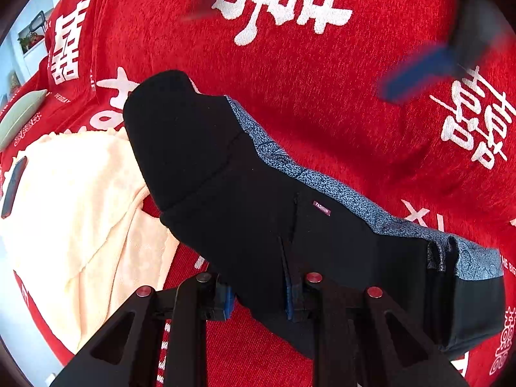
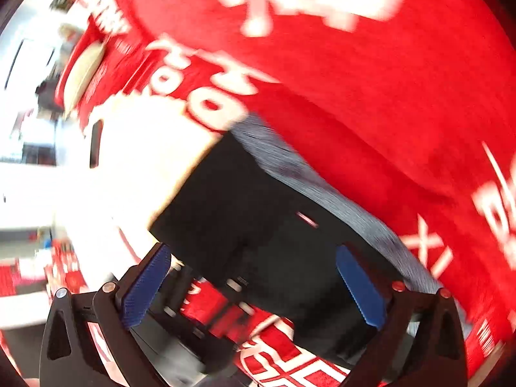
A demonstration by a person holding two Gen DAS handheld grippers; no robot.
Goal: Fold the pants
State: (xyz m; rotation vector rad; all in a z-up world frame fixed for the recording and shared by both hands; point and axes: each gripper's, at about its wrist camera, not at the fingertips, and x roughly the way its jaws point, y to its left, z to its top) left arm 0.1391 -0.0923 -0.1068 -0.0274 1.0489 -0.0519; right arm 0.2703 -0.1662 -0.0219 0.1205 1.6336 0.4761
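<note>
Left wrist view: black pants (image 1: 245,200) lie in a folded strip on the red printed cover (image 1: 322,90), running from upper left down to lower right, with a blue-grey patterned band (image 1: 322,183) along the far edge and a small "FASHION" label (image 1: 322,208) mid-cloth. The left gripper (image 1: 261,300) is clenched on the near edge of the pants, blue pads pinching black fabric; jaws are close together with cloth between them. A cream blanket (image 1: 74,193) sits just beside the pants on the left, and the pants' rounded end overlaps its edge. A dark phone (image 1: 13,190) rests on the blanket's far side, and a pale green cushion (image 1: 19,119) lies further back. A blurred blue-and-dark shape in the upper right is probably the right gripper (image 1: 429,71) in the air, well apart from the cloth.

Right wrist view: heavy motion blur. The right gripper (image 2: 258,290) is released, jaws spread wide, nothing pressed between the pads. The same black pants (image 2: 258,213) sit below and ahead of it, patterned band on the right edge, cream blanket to the left. Whether the pads touch cloth cannot be told.

Step, as judged: mid-fold, one hand pinning or lifting the near edge while the free hand repositions for a second grip. Next move probably calls for the right gripper to come down on the pants' edge away from the left grip and close on it, so both can carry the cloth over evenly. Risk: pinching only the top layer, or snagging the blanket.
</note>
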